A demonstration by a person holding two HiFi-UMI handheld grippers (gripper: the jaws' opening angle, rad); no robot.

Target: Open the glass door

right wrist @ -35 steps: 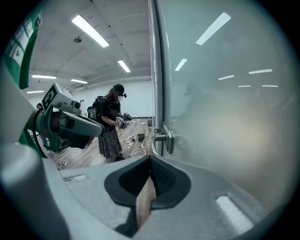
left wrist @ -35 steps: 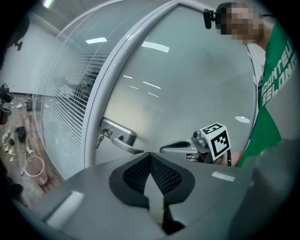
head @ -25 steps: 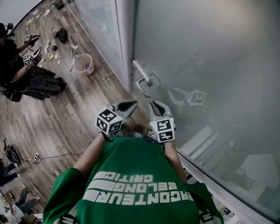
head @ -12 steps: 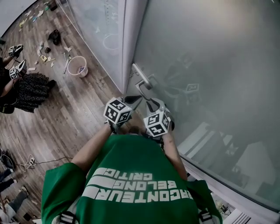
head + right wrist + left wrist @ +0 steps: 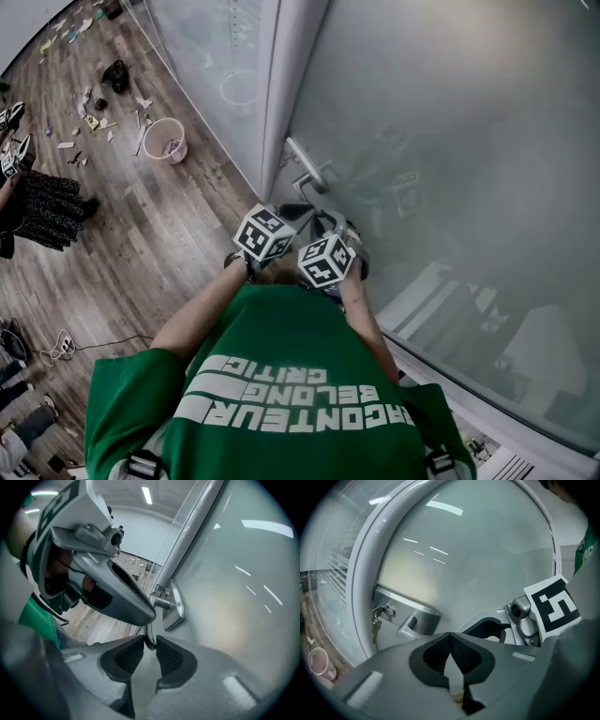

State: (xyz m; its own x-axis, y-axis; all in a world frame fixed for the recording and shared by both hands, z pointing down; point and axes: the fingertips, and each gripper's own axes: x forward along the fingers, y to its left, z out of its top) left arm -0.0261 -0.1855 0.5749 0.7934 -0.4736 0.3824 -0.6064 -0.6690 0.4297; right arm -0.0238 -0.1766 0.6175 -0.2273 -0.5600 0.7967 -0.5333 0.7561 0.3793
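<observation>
The frosted glass door [image 5: 450, 141] carries a silver lever handle [image 5: 305, 167] on a plate [image 5: 405, 607], with a key [image 5: 375, 626] hanging in the lock beside it. My right gripper [image 5: 330, 223] points down at the lever. Its jaws have just been opening, and the lever's end [image 5: 149, 641] lies between its pads [image 5: 169, 657], which are apart; I see no pressure on it. My left gripper [image 5: 292, 212] hangs just left of it, pads together on nothing [image 5: 450, 644]. It crosses the right gripper view [image 5: 126, 599] above the lever.
The white door frame [image 5: 286, 84] stands left of the handle. On the wooden floor to the left are a pink bucket [image 5: 164, 141], scattered litter and cables [image 5: 61, 342]. Another person [image 5: 37, 202] holding grippers is at the far left.
Both grippers have drawn in towards the handle and closer to each other. The right one has tipped downward and rolled. The person at the left has slid towards the picture's edge.
</observation>
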